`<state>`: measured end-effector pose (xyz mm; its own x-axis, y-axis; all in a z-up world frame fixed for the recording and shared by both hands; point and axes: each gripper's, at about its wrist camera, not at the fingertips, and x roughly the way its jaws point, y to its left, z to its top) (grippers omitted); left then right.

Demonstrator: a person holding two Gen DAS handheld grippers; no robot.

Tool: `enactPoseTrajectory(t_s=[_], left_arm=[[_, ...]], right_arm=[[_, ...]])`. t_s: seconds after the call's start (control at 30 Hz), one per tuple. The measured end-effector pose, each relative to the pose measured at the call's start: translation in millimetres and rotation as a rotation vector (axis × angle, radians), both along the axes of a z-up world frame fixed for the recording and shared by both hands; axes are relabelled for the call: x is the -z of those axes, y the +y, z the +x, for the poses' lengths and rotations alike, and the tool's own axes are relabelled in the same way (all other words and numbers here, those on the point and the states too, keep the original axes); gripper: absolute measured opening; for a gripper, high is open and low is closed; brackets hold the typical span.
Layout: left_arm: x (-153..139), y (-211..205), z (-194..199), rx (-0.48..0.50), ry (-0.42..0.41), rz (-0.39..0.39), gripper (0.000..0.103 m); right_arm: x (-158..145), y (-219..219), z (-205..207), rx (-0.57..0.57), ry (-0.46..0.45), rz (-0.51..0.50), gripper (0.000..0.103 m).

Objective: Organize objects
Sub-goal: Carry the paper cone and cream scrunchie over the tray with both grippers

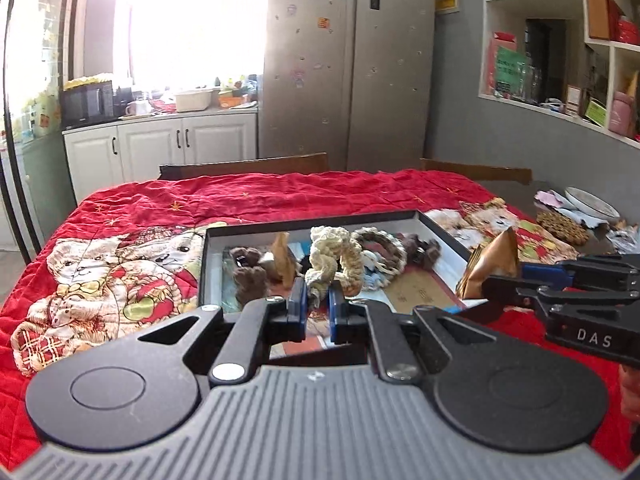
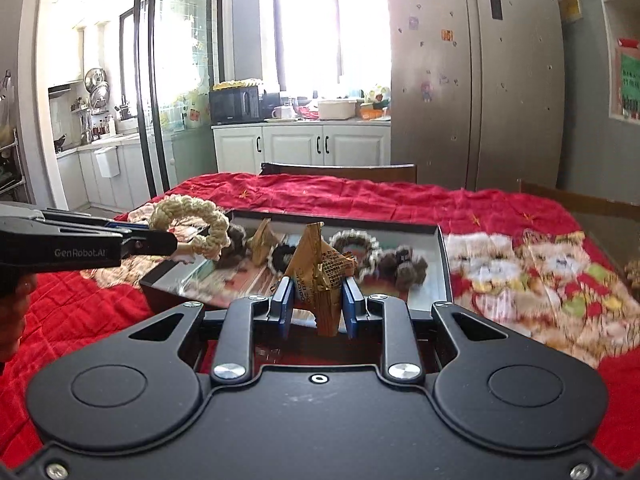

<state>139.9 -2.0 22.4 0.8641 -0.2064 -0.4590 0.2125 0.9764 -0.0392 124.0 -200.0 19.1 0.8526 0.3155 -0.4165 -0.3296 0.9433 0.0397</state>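
Left wrist view: left gripper [image 1: 318, 312], jaws narrowed tight on the cream braided rope ring [image 1: 328, 256], pinched at its lower end and lifted above the shallow black tray [image 1: 444, 232]. Tray sits on the desk under a red bear-print quilt [image 1: 132, 216]. In the tray: brown fuzzy scrunchies, a beige braided ring [image 1: 380, 240], a gold packet. Right gripper [image 1: 496, 280] reaches in from the right, carrying a gold foil packet [image 1: 494, 260].

Right wrist view: right gripper [image 2: 318, 306], jaws narrow, clamped on the crumpled gold foil packet [image 2: 316, 268], printed text visible, held upright over the tray's [image 2: 444, 264] near edge. Left gripper's arm at left with the rope ring [image 2: 192, 224] held above the tray's left corner. Quilt [image 2: 360, 196] blurred on the right.
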Motion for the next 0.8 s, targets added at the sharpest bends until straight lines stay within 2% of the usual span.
enactPoseTrajectory(t_s=[0.43, 0.8], left_arm=[[23, 8, 46, -0.067, 0.078, -0.023, 0.012], [40, 16, 67, -0.092, 0.125, -0.053, 0.012]], right_arm=[[2, 38, 62, -0.018, 0.035, -0.015, 0.024], [34, 54, 98, 0.007, 0.084, -0.016, 0.024]])
